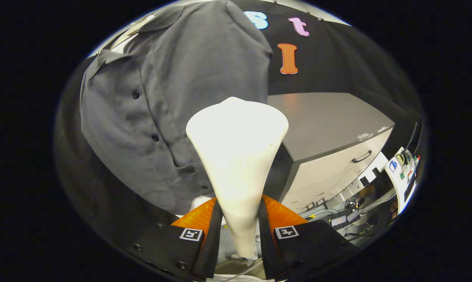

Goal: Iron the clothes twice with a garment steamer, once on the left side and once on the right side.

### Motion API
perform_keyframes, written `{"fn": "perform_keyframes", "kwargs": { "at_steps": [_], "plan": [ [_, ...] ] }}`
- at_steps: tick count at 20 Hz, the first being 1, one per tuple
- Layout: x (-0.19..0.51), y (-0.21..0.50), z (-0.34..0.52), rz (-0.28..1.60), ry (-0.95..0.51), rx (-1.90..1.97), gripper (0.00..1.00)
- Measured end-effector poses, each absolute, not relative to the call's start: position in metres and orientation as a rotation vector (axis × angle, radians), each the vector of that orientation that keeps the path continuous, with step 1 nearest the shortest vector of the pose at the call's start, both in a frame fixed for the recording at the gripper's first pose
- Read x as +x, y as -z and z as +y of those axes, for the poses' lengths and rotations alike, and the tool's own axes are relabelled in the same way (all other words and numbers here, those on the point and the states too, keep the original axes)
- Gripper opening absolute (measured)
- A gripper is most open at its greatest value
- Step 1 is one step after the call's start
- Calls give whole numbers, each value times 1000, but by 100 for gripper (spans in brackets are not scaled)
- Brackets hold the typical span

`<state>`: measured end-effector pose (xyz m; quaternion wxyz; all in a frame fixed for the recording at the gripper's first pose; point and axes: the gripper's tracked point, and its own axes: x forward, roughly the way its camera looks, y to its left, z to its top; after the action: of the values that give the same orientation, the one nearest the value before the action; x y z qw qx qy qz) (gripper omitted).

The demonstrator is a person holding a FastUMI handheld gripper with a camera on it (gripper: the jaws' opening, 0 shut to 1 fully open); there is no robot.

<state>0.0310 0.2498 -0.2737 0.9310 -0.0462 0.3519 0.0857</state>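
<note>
The hand-held gripper point(239, 225) has both fingers pressed on the neck of the white steamer point(236, 156), so the gap between them is filled. The steamer's wide head blocks the way straight ahead, close against the grey shirt point(161, 102) that hangs just beyond it. To the right, a grey cabinet point(330, 133) stands near the steamer, leaving a narrow dark gap beside the shirt's edge. Below the cabinet, cables and small boxes point(343, 219) crowd the floor. Left of the shirt lies dark cloth
</note>
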Motion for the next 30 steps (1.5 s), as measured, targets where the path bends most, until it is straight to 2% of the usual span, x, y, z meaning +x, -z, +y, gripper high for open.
{"fn": "perform_keyframes", "kwargs": {
  "at_steps": [13, 24, 30],
  "plan": [
    [69, 94, 144, 467, -214, -38, 53],
    [80, 0, 79, 302, -260, -32, 53],
    [68, -6, 73, 290, -287, -35, 53]
  ]
}}
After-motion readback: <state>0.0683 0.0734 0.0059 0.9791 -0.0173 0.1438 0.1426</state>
